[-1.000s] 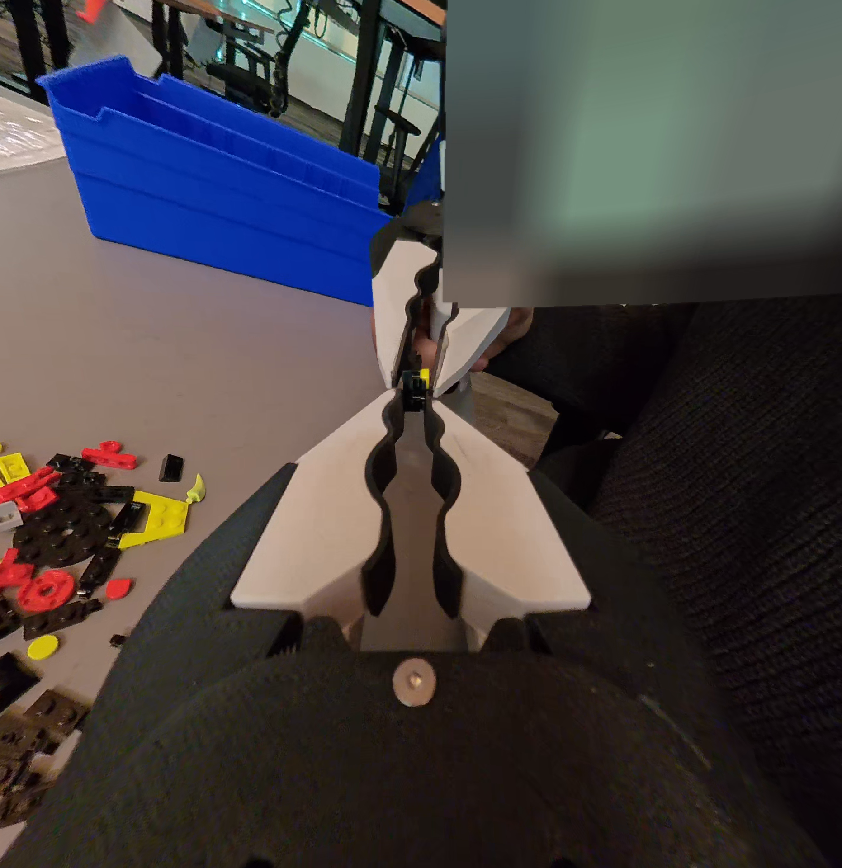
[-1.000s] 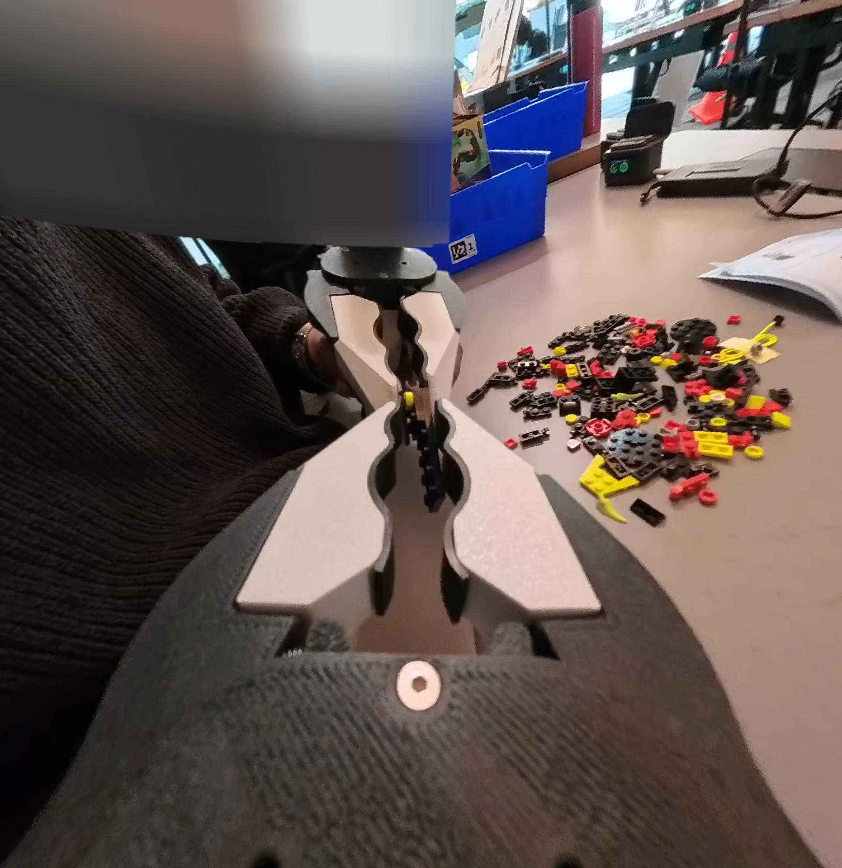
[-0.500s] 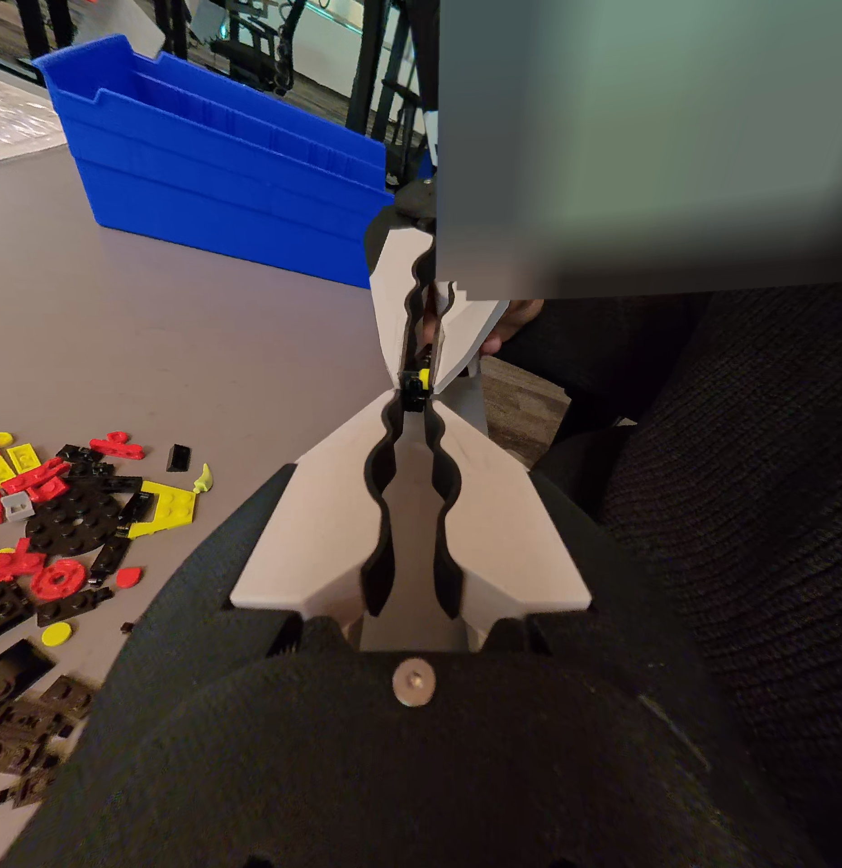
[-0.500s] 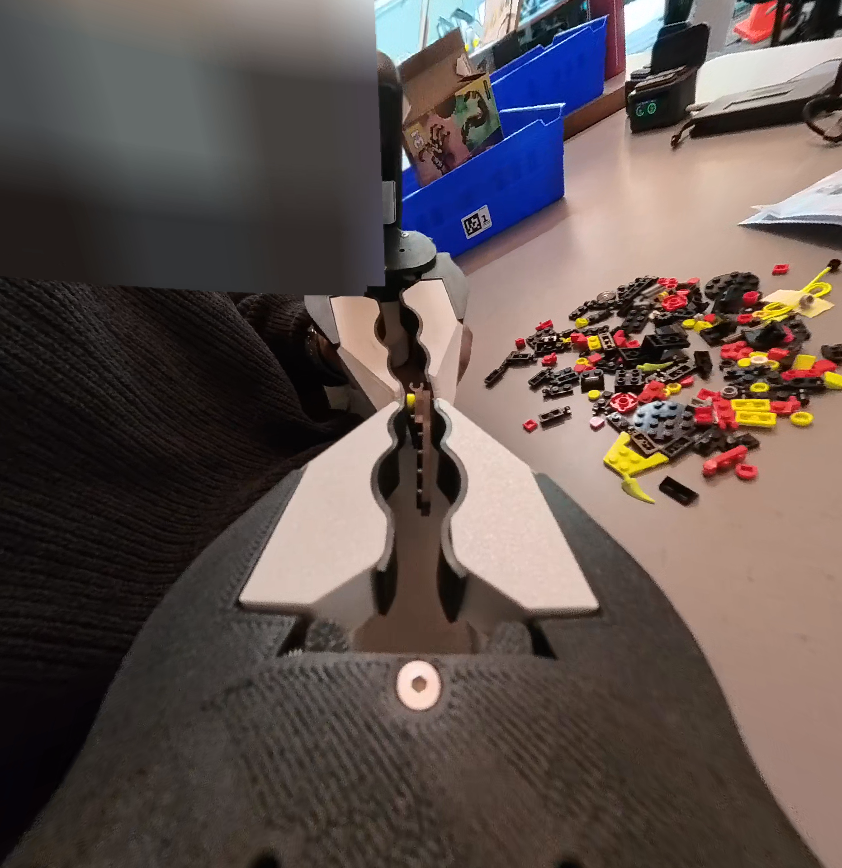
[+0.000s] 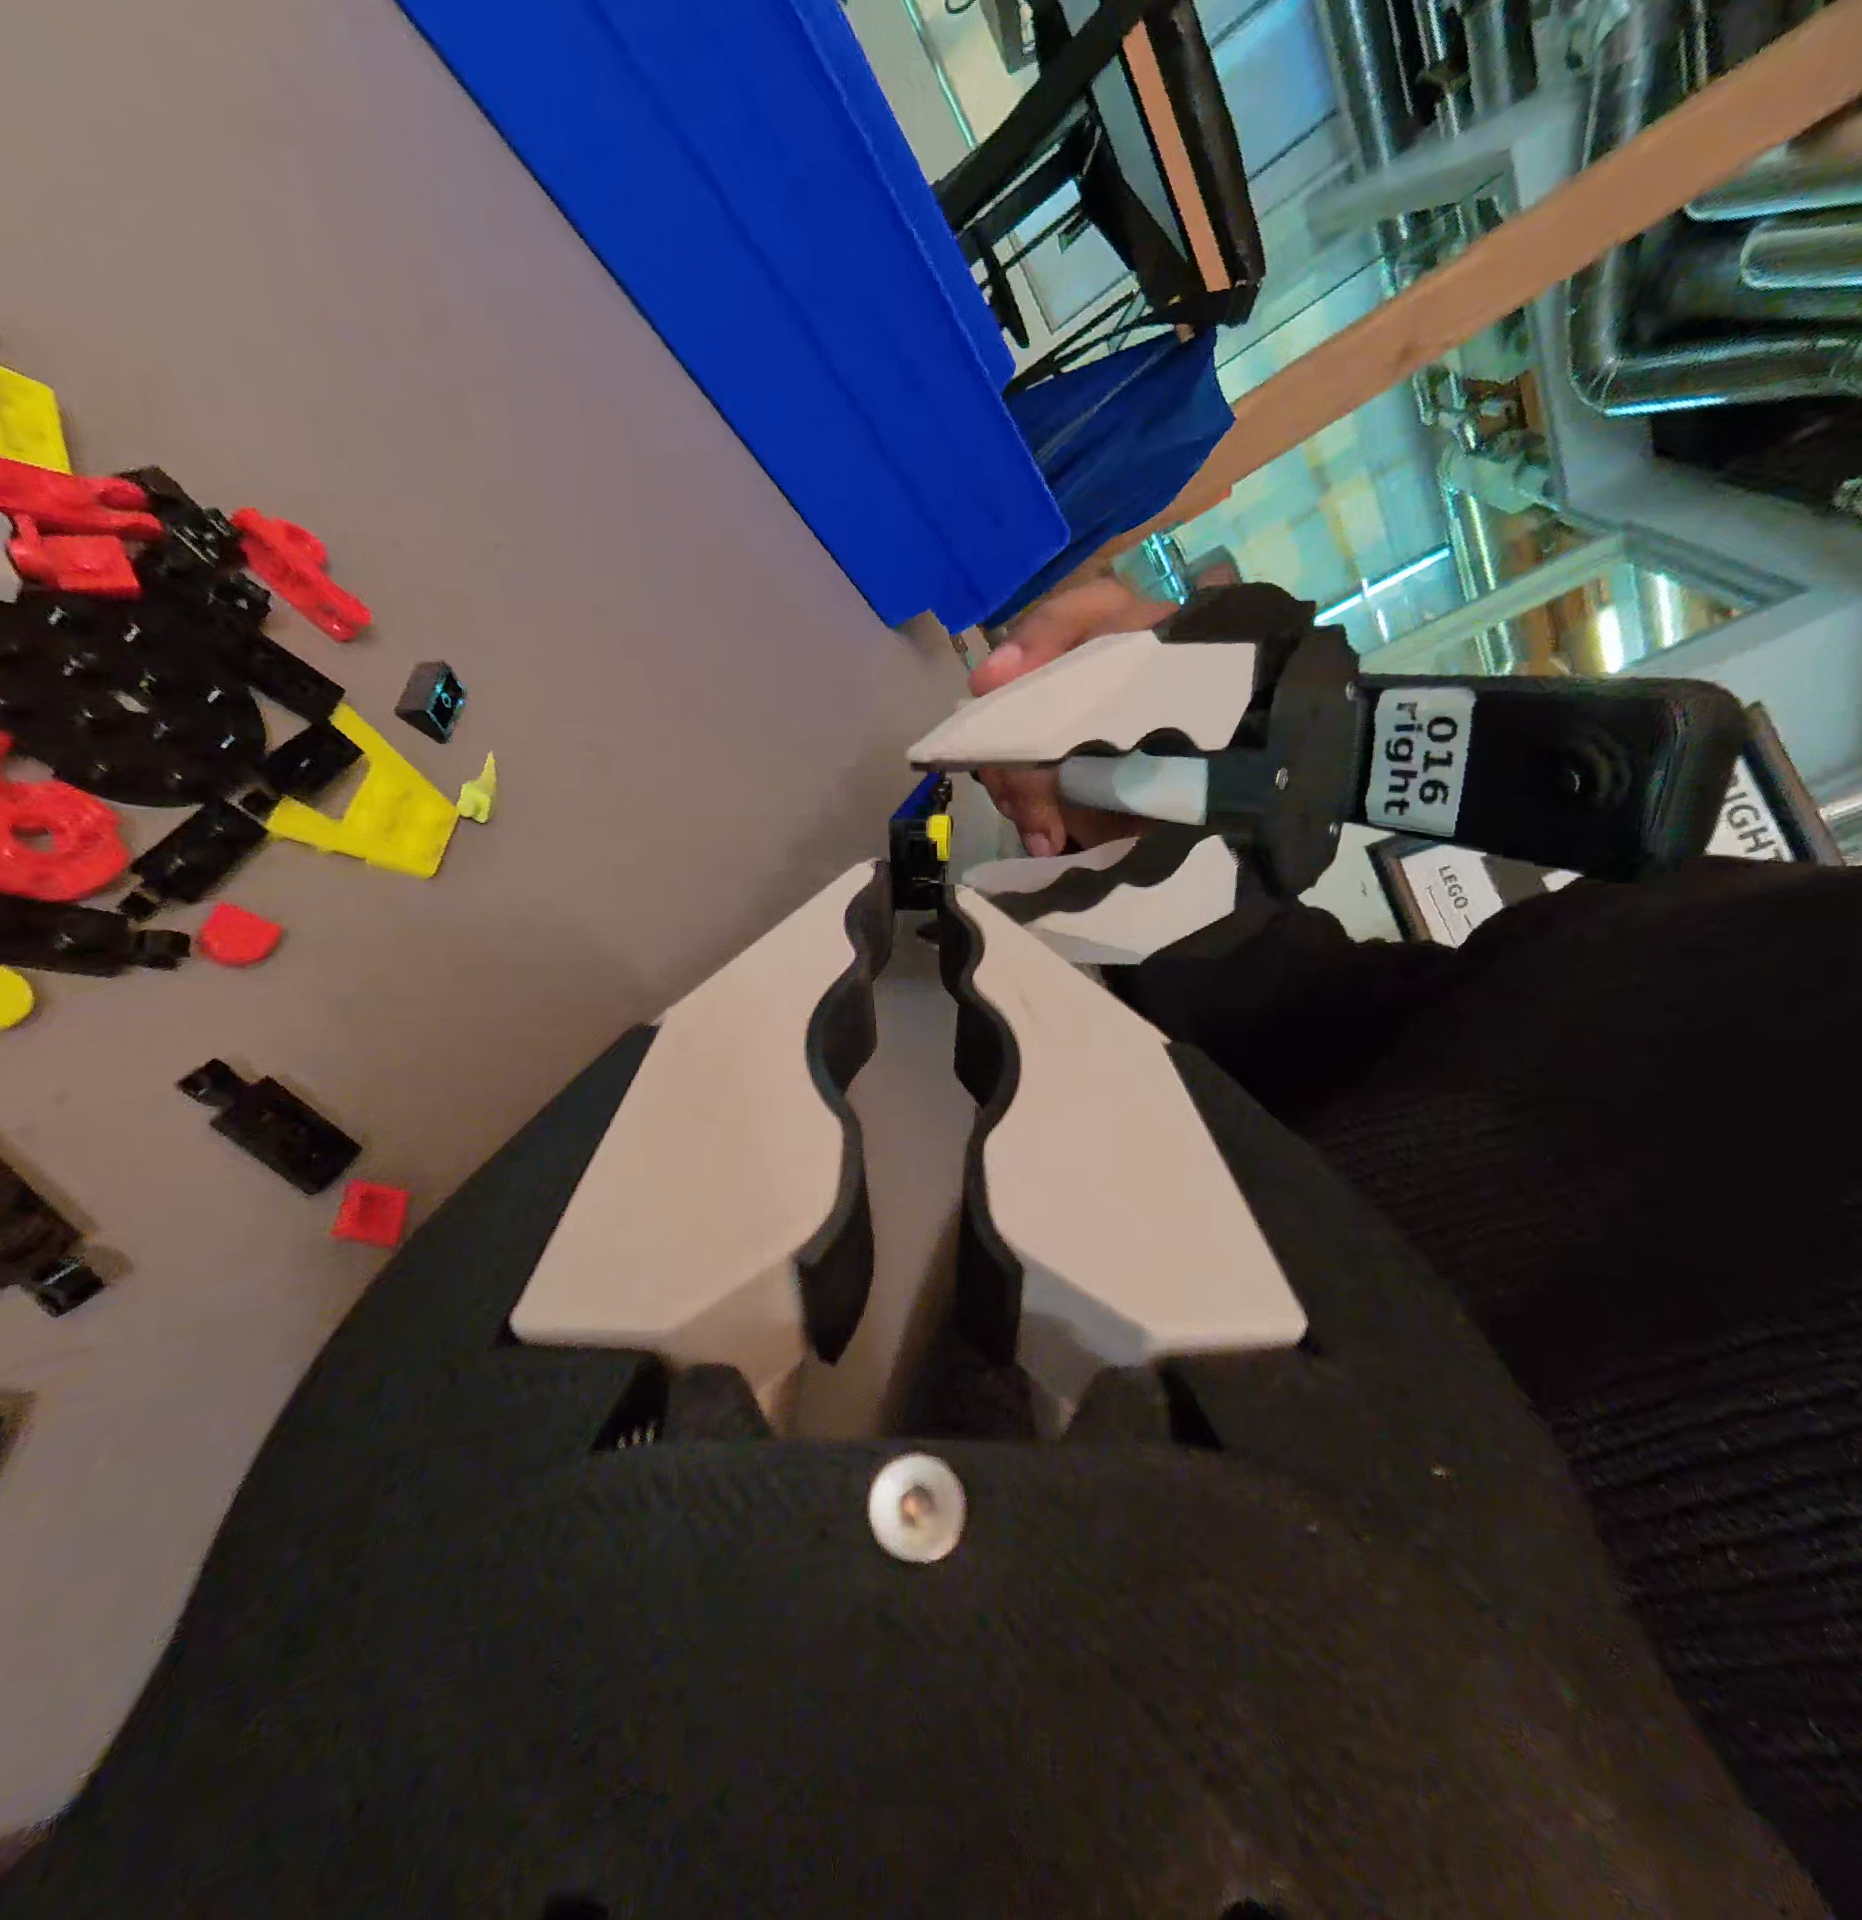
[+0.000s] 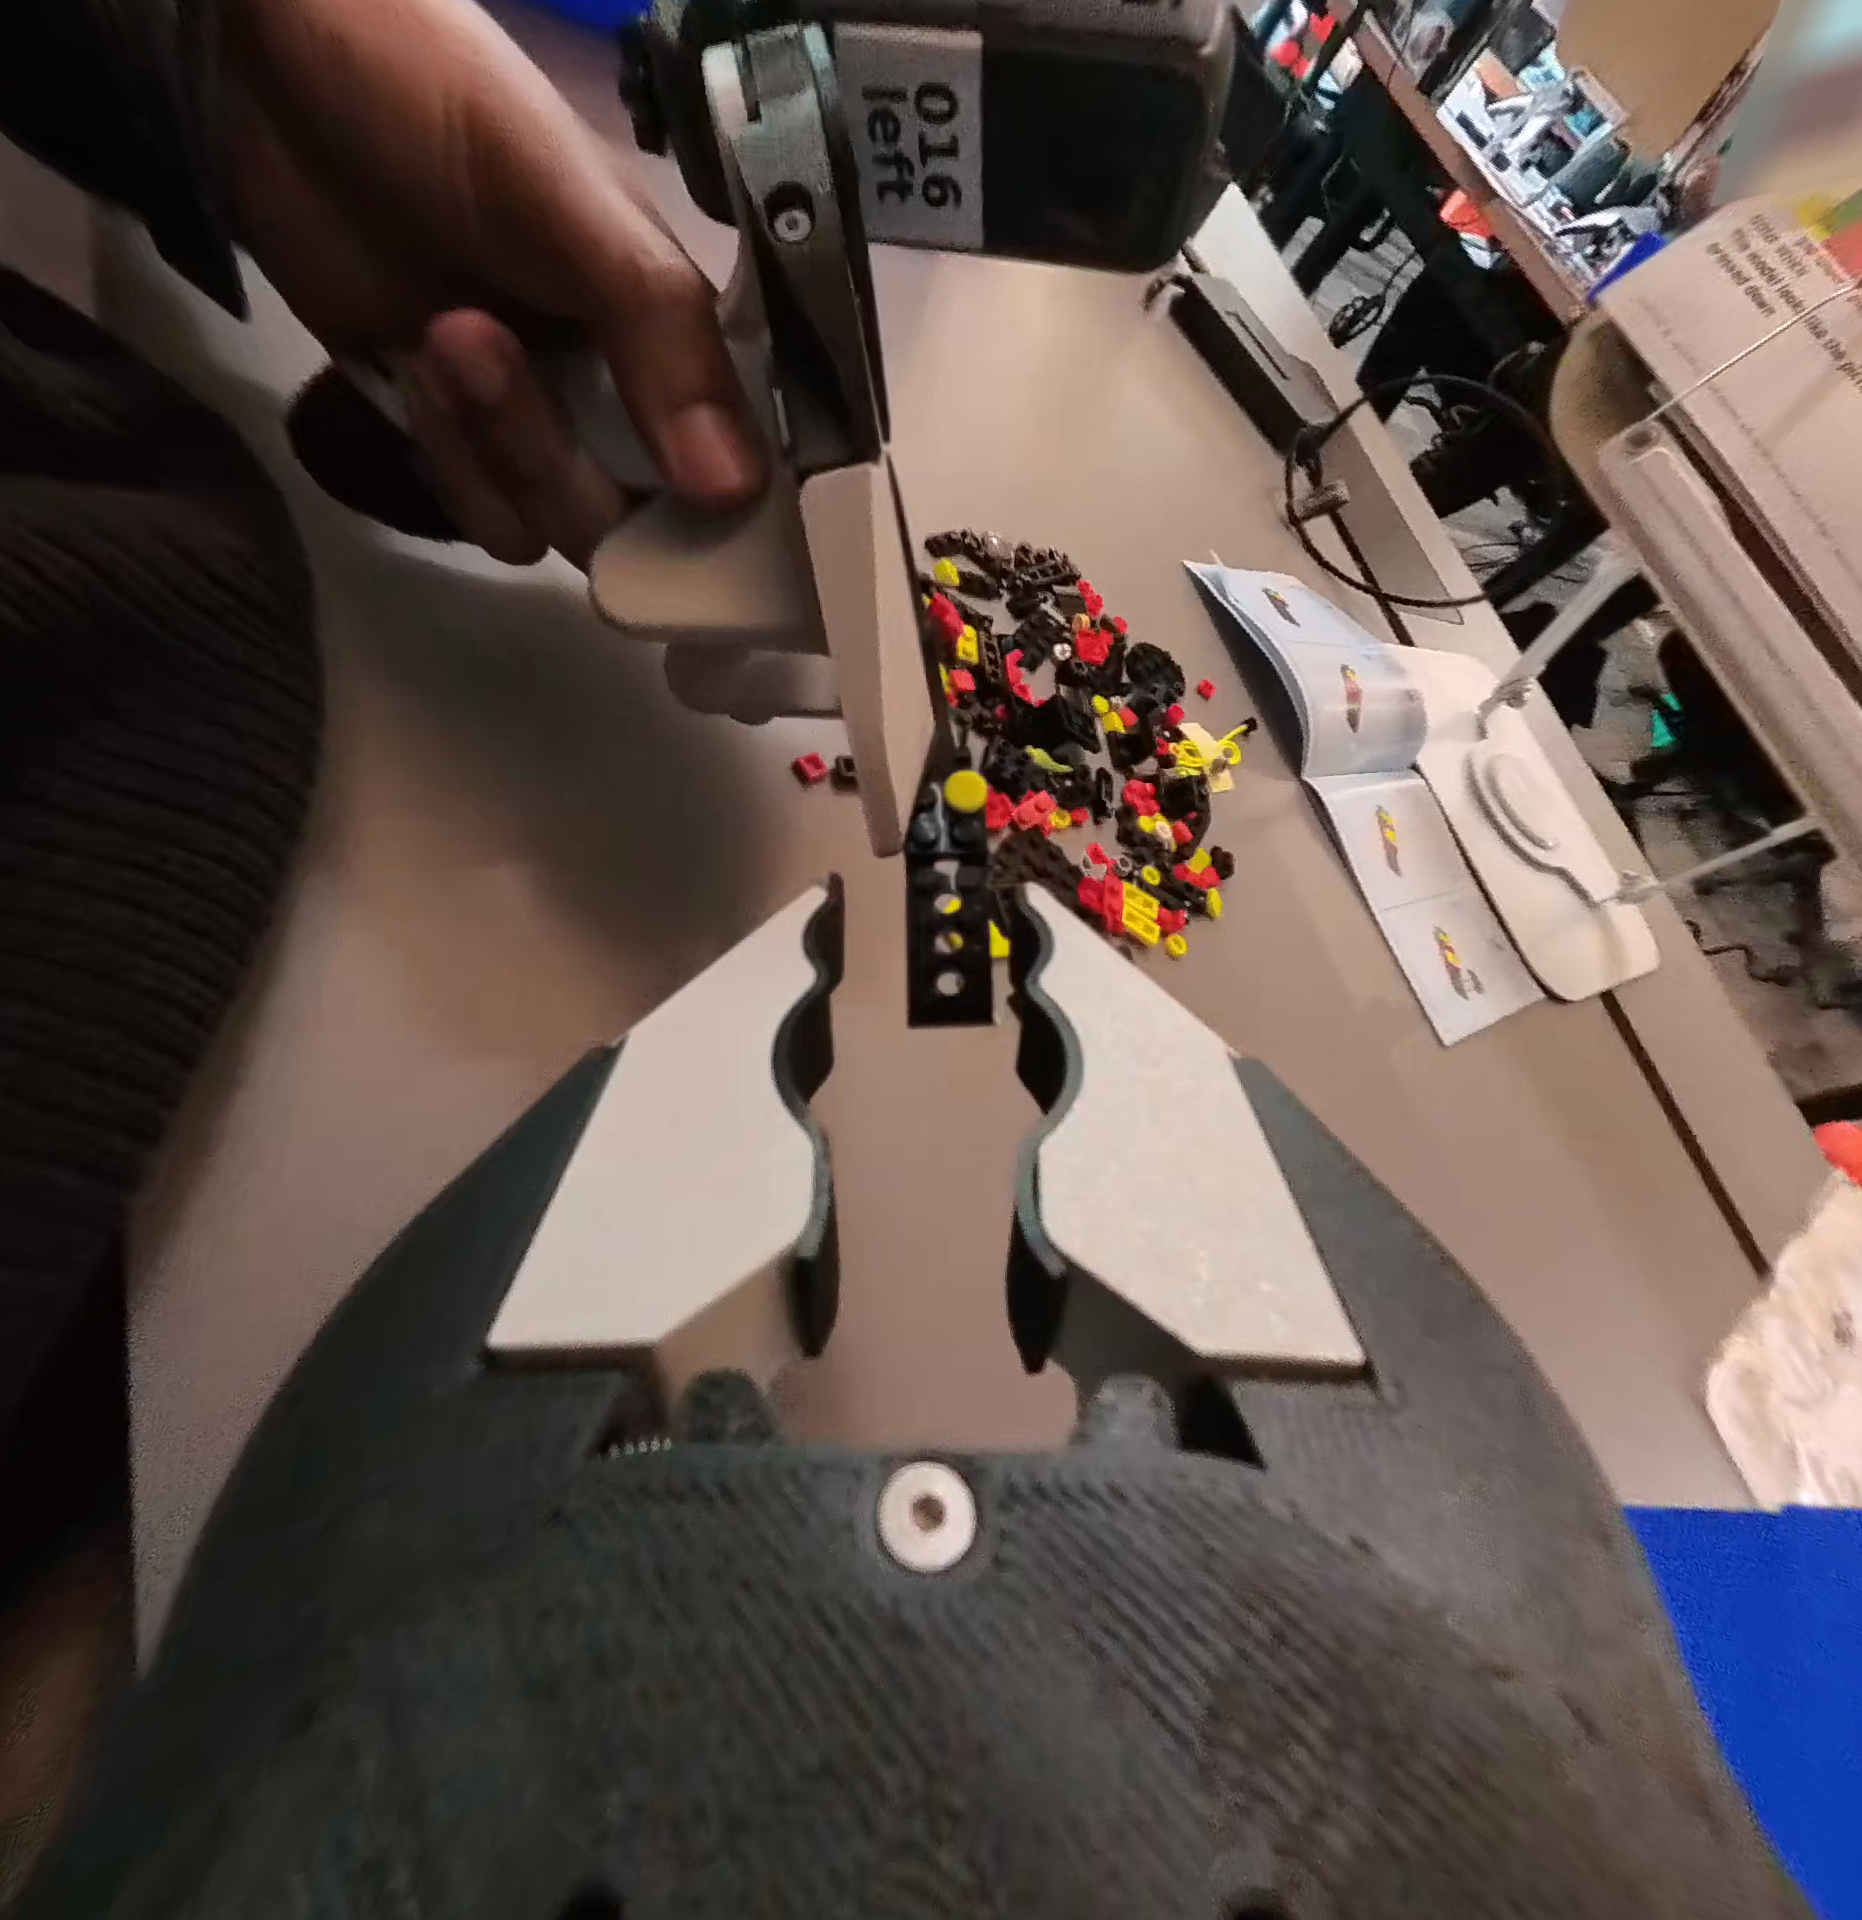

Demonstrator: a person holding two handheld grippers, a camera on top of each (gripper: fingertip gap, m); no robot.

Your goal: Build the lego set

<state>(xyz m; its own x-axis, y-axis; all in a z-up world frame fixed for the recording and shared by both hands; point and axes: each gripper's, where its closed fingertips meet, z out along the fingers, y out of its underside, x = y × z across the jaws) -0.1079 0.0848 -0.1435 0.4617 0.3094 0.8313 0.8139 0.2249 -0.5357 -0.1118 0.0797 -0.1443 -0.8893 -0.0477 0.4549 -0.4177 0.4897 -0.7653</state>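
Observation:
My left gripper (image 5: 914, 883) is shut on one end of a small black plate assembly (image 5: 916, 847) with a yellow round stud. In the right wrist view the same assembly (image 6: 948, 935) is a long black plate with holes that hangs from the left gripper's fingers (image 6: 875, 665). My right gripper (image 6: 927, 894) is open, with a jaw on each side of the plate and a gap on both sides. In the left wrist view the right gripper's fingers (image 5: 1093, 696) are spread apart around the assembly.
A pile of loose red, black and yellow pieces (image 6: 1072, 748) lies on the grey table (image 6: 594, 790); it also shows in the left wrist view (image 5: 127, 727). An open instruction booklet (image 6: 1363, 790) lies right of the pile. A blue bin (image 5: 802, 260) stands behind. The tips of both grippers are at nearly the same place.
My right gripper has opened and let go of the black plate. Both grippers have turned sharply. My left gripper still holds the assembly.

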